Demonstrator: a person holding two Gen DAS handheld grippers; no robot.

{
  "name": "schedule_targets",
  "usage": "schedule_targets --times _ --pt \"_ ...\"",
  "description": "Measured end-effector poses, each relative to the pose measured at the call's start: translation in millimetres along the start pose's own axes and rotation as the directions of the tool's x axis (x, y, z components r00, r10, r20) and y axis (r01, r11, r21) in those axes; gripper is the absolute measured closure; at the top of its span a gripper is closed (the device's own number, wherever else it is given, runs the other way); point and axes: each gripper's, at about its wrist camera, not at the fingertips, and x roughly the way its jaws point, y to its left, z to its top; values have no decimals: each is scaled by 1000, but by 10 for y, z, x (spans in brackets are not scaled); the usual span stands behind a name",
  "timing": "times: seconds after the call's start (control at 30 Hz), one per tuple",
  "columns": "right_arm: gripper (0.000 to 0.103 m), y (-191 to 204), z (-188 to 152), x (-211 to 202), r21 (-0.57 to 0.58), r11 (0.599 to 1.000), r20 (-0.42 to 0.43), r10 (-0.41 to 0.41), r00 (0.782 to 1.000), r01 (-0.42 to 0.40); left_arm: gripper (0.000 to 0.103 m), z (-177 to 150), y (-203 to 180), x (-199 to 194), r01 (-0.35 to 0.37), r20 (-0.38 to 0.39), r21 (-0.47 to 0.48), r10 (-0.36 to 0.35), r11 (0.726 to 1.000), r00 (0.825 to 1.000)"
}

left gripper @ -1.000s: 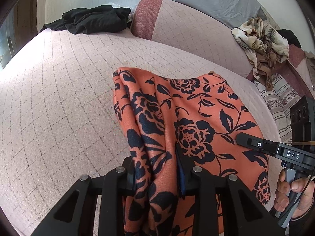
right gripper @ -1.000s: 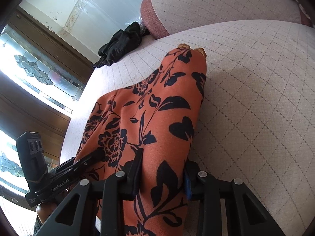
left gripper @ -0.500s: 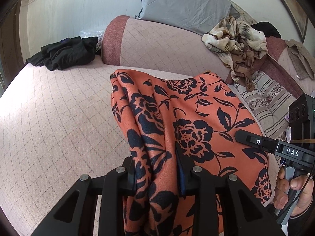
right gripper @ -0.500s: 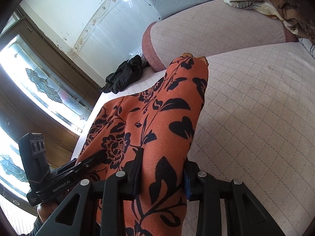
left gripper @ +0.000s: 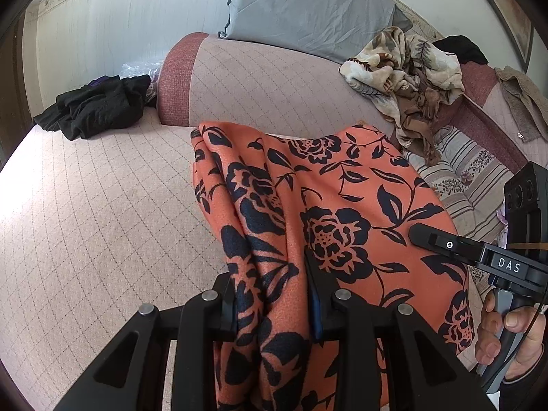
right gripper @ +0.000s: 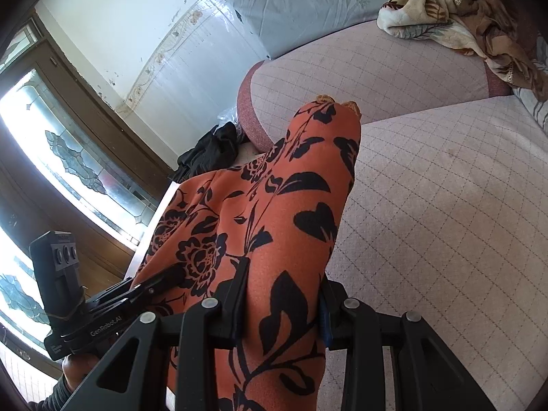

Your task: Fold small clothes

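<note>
The left gripper (left gripper: 272, 294) is clamping a bunched fold of the orange flowered cloth (left gripper: 342, 205), its jaws pressing the fabric from both sides. The right gripper (right gripper: 282, 303) is pinching another part of the same cloth (right gripper: 274, 205) in the same way. The cloth is hanging stretched between the two grippers, above the pink quilted bed (left gripper: 85, 222), with its far edge drooping toward the bolster (left gripper: 260, 92) at the head of the bed. In the left wrist view, a hand (left gripper: 510, 335) is gripping the handle of the right gripper at the right of the cloth. A black garment (left gripper: 96, 108) is lying on the bed left of the bolster. A crumpled beige blanket (left gripper: 404, 68) is sitting on the bolster's right end, and a grey pillow (left gripper: 308, 7) is leaning behind it.
</note>
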Motion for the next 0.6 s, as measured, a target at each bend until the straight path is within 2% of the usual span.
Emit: schedule_targets --times 0.4,0.6 --pt "68 -58 -71 214 18 1000 -26 -8 1000 8 72 -18 3 291 -2 -38 -20 1 1000 999" --pt "68 -214 -184 450 36 999 -43 -22 999 24 71 -151 83 599 0 -78 -40 -3 999 997"
